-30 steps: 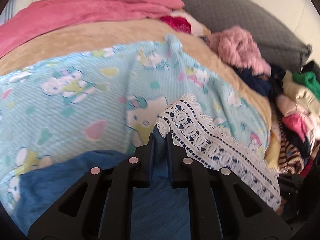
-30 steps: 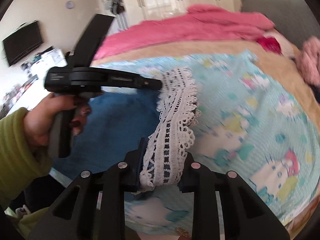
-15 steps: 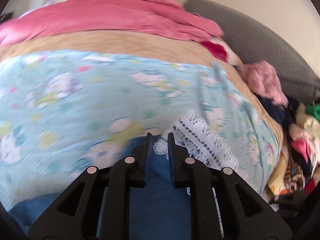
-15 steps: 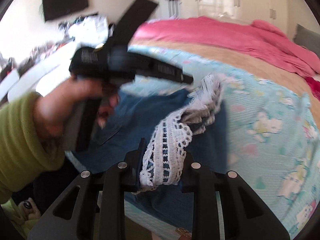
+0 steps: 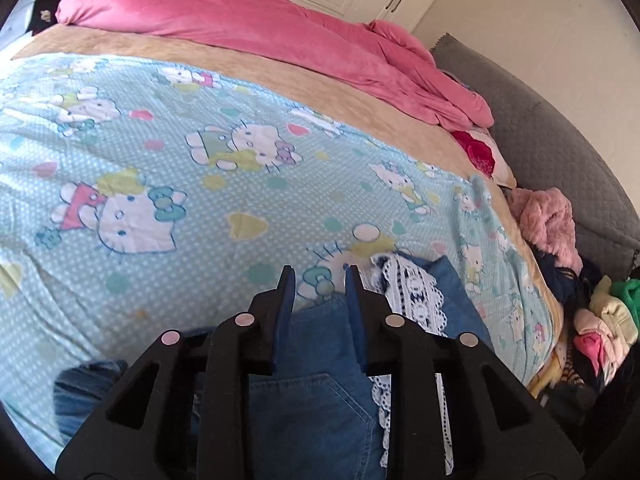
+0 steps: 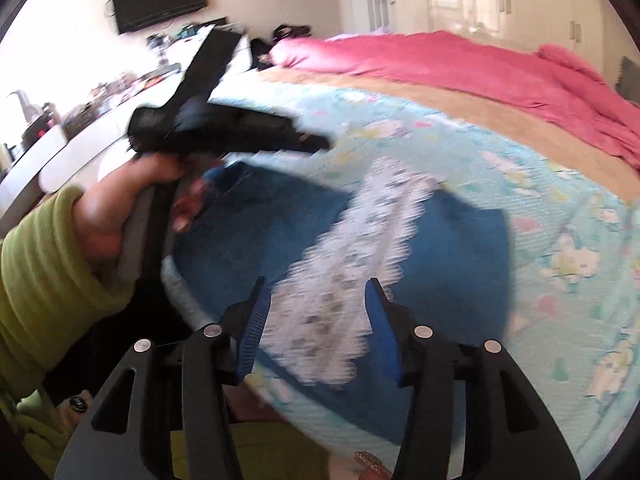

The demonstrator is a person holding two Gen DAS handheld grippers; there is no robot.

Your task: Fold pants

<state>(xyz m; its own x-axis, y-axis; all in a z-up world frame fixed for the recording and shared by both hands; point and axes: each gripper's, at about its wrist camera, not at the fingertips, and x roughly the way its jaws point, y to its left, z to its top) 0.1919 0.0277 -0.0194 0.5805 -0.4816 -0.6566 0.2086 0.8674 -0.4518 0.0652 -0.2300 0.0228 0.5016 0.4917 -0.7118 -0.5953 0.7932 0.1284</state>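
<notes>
Nearest you, your right gripper point(image 6: 318, 320) is opening, its blue pads clear of the lace trim point(image 6: 352, 264) that lies blurred between them. Your left gripper point(image 5: 320, 300) is opening too, with denim between the fingers but no longer pinched as far as the left view shows. The pants point(image 5: 320, 392), one pair of blue jeans with a white lace band, lie at the near edge of the cartoon-print sheet point(image 5: 160, 168), doubled over once by the look of it. I judge one fold laid and released; a second fold and some smoothing remain. Farther off: one tan blanket point(image 5: 320, 84), one pink duvet point(image 5: 256, 24), one grey headboard point(image 5: 560, 152), and a heap of clothes point(image 5: 592, 312) too jumbled to count.
</notes>
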